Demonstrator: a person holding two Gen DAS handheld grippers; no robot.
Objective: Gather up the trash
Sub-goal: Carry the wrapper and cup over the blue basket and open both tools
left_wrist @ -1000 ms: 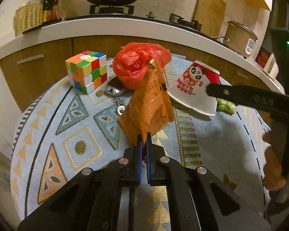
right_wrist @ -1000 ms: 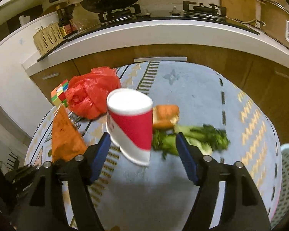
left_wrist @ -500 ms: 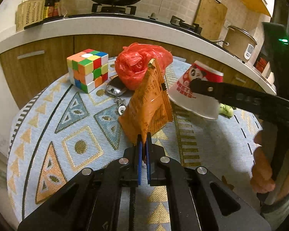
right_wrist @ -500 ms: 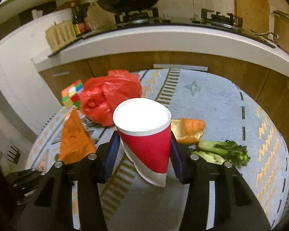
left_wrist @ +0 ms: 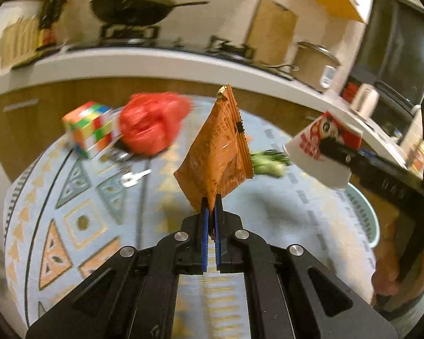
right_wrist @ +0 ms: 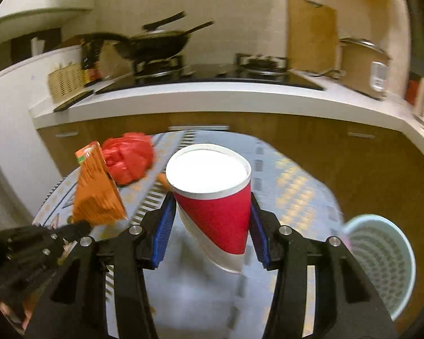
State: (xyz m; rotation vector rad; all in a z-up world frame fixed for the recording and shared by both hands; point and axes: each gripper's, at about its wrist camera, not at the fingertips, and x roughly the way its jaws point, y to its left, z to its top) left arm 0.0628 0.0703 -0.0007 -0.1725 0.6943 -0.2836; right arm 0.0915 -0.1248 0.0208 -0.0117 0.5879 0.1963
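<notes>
L tongs [left_wrist: 211,202] were clamped on a corner of the orange foil snack packet [left_wrist: 219,147], held up off the patterned worktop [left_wrist: 79,220]. R tongs [right_wrist: 212,223], just closed in, gripped the red-and-white paper cup [right_wrist: 214,209], tilted, near the pale blue plastic basket [right_wrist: 381,260]

Sitting around one red bag [left_wrist: 151,125]: one cube [left_wrist: 89,128], one key [left_wrist: 134,178], one orange wrapper [left_wrist: 219,152], one paper cup [right_wrist: 214,197], one basket [right_wrist: 381,260].
</notes>
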